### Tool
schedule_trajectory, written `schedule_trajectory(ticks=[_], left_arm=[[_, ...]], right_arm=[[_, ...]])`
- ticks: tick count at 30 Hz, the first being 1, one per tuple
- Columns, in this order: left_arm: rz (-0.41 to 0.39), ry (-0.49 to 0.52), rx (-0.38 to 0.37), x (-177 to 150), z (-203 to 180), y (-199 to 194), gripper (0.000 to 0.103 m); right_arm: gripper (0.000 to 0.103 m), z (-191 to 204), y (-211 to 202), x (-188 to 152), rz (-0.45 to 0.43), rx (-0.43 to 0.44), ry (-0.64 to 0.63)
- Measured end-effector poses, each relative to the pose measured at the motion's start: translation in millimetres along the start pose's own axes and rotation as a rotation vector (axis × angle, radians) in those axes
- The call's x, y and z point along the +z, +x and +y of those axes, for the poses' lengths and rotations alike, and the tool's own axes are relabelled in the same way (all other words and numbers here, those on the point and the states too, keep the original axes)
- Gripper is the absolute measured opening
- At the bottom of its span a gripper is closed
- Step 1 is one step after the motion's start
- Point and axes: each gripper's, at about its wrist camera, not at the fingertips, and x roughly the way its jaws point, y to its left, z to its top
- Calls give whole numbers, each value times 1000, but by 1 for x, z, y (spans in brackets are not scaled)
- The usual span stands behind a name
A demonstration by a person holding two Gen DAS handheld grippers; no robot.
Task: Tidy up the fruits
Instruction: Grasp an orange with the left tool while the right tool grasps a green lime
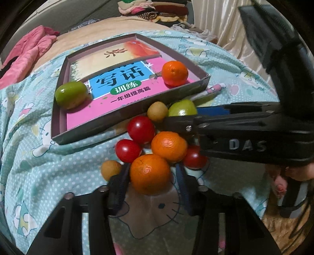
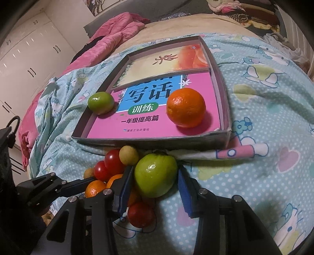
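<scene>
A grey box tray (image 1: 137, 115) lies on the bed with a green fruit (image 1: 70, 94) and an orange (image 1: 174, 73) in it. In front of its near wall lies a pile of cherry tomatoes (image 1: 141, 129), an orange (image 1: 168, 147) and small tan fruits (image 1: 157, 111). My left gripper (image 1: 151, 176) is shut on the nearest orange (image 1: 150, 173), one pad at each side. In the right wrist view my right gripper (image 2: 156, 169) is shut on a large green fruit (image 2: 156, 174) at the pile's right end, just below the tray wall (image 2: 157, 142).
Two books (image 2: 149, 109) line the tray floor. A light blue cartoon-print blanket (image 2: 265, 176) covers the bed. Pink bedding (image 2: 117, 29) lies behind the tray, folded clothes (image 1: 157, 9) are stacked far back, and white cupboards (image 2: 25, 58) stand at the left.
</scene>
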Motion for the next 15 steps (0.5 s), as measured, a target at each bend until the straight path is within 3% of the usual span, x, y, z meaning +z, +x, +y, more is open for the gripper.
schedule_trajectory(ticks=[6,15], left_arm=[[1,-46,-79,0,10,-3,40],[-51,-93,-119,0,17,-22,40]], right_arm=[[44,-6,-13,-2,-28,4,23],[44,-20,-32,-3,-89,1,66]])
